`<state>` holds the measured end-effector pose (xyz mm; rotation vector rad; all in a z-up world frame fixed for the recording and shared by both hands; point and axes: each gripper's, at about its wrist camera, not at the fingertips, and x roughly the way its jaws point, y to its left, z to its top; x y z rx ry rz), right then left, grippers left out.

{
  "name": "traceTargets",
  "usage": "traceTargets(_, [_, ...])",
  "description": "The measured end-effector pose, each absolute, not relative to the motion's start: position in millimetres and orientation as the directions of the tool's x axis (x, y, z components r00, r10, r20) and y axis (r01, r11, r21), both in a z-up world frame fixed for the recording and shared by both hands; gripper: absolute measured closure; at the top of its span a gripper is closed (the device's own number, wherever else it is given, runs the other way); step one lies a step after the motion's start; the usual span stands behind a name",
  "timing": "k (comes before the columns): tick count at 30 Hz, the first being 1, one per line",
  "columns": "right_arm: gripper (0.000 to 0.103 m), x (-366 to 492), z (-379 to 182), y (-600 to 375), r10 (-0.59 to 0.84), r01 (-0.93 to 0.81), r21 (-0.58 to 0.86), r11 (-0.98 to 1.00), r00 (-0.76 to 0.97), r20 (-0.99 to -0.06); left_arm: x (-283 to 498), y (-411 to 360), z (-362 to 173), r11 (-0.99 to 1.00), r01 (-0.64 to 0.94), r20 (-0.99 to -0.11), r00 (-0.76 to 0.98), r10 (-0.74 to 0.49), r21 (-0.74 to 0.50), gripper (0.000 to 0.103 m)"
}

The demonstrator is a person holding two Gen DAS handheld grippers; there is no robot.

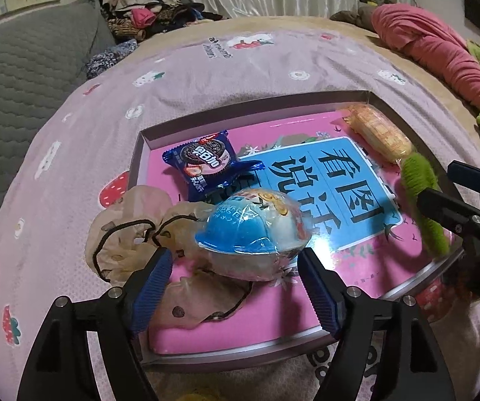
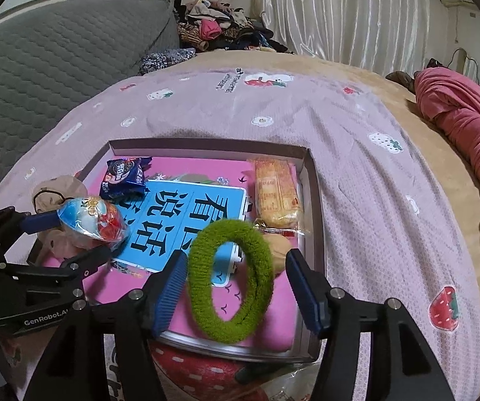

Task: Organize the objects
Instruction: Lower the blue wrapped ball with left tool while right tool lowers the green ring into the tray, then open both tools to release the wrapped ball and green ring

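While both grippers hang over the shallow box, the views read as follows.

Left wrist, gripper: the left gripper (image 1: 236,269) has its jaws spread wide, with the wrapped blue-and-white egg toy (image 1: 253,230) lying between the fingertips; whether either pad touches it I cannot tell.
Left wrist, where things lie: the egg toy sits at the near left of the box (image 1: 256,105), partly over a beige scrunchie (image 1: 129,230) that drapes across the box wall; a blue cookie packet (image 1: 206,163) and a wafer pack (image 1: 378,132) lie farther in, on the pink book (image 1: 350,183).
Left wrist, hard to see: the green ring is motion-blurred at the right edge.

Right wrist, gripper: the right gripper (image 2: 236,280) is also wide open, and the green fuzzy ring (image 2: 230,280) stands on edge between the pads, touching neither clearly.
Right wrist, step: judged as placing items into the box, both apparently at release.
Right wrist, next move: draw each gripper back and up without snagging the ring or nudging the egg.
Right wrist, hidden: a tan object behind the ring is unidentifiable; the book title is partly covered.
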<state>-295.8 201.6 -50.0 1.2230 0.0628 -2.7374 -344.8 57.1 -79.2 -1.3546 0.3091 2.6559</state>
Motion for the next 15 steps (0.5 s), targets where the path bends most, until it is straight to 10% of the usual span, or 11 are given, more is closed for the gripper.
traceTargets(15, [0.042,-292,-41,203,-0.112,0.142,0.021,-0.990,-0.678,-0.726,-340,55,-67,-0.969,-0.216,-0.800,-0.599,0.037,0.117,0.024])
